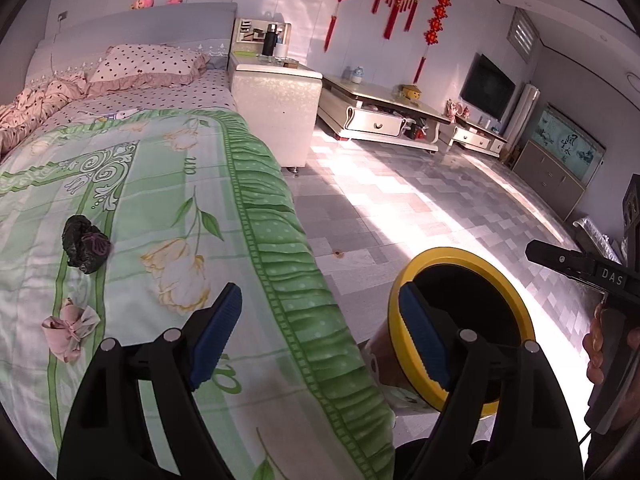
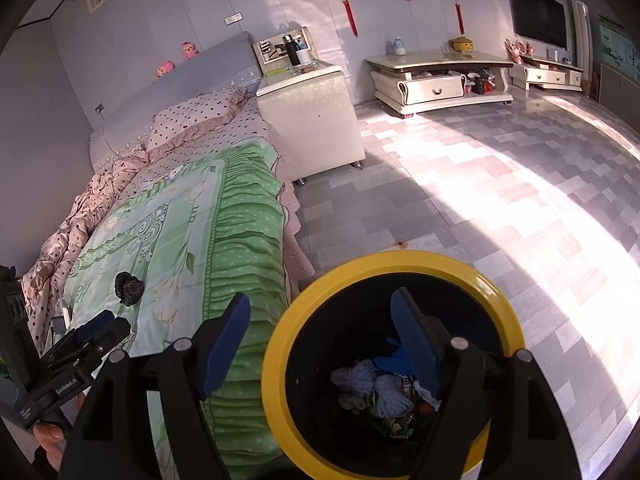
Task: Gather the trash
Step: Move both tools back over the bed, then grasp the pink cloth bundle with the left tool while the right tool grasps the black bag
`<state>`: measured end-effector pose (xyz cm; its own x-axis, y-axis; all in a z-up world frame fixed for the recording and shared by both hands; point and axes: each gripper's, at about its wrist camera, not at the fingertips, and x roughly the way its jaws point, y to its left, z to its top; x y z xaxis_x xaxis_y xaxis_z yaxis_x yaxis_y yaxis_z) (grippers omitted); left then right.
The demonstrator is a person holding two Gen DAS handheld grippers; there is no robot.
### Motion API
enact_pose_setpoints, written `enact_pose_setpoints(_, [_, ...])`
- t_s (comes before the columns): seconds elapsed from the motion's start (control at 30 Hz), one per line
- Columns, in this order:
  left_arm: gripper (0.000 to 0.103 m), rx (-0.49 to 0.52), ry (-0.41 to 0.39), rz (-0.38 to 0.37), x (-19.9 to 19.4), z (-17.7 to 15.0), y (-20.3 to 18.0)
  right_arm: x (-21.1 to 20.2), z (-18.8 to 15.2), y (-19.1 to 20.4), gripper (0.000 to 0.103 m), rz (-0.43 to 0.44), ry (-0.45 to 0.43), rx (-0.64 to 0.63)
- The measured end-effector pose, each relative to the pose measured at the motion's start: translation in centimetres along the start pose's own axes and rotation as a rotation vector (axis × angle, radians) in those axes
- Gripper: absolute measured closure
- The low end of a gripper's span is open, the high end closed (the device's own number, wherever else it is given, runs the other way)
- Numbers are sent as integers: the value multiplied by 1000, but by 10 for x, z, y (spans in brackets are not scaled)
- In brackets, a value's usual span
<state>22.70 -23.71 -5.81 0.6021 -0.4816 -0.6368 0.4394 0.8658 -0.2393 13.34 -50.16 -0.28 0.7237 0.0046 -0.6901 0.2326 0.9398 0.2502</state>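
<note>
While the right gripper (image 2: 320,344) hangs wide and empty over the yellow-rimmed bin (image 2: 280,344), the left gripper (image 1: 320,332) is wide too. Black crumpled bag (image 1: 85,249) and pink wad (image 1: 69,327) lie mid-bedspread (image 1: 168,184), toward its bin-side edge. Likely light, soft: pinch the bulk.

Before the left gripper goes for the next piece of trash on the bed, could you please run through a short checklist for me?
1. Left gripper free: jaws open, nothing between them. Ok.
2. Right gripper free: jaws open over the bin, empty. Ok.
3. Trash left on the green quilt: a black crumpled bag and a pink crumpled wad. Not ok, both uncollected.
4. Targets unobstructed: both lie apart, nothing on top. Ok.
5. Yellow-rimmed bin ready: beside the bed, mouth open, trash at the bottom, room left. Ok.
6. Further trash beyond the quilt: cannot tell.
</note>
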Motion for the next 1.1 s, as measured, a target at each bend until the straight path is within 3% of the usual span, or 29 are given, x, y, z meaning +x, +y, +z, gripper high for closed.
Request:
enact_pose_setpoints(0.13, [22, -38, -27, 44, -16, 2, 36, 8, 7, 36, 20, 45, -12, -51])
enact_pose_setpoints(0.47, [17, -120, -44, 178, -41, -8, 133, 52, 26, 139, 14, 124, 0, -200])
enact_pose_setpoints(0.67, [17, -185, -21, 244, -42, -23, 190, 94, 34, 203, 13, 235, 65, -312])
enact_pose_setpoints(1.1, [17, -280, 16, 260, -16, -50, 254, 199, 23, 320, 13, 357, 233, -502])
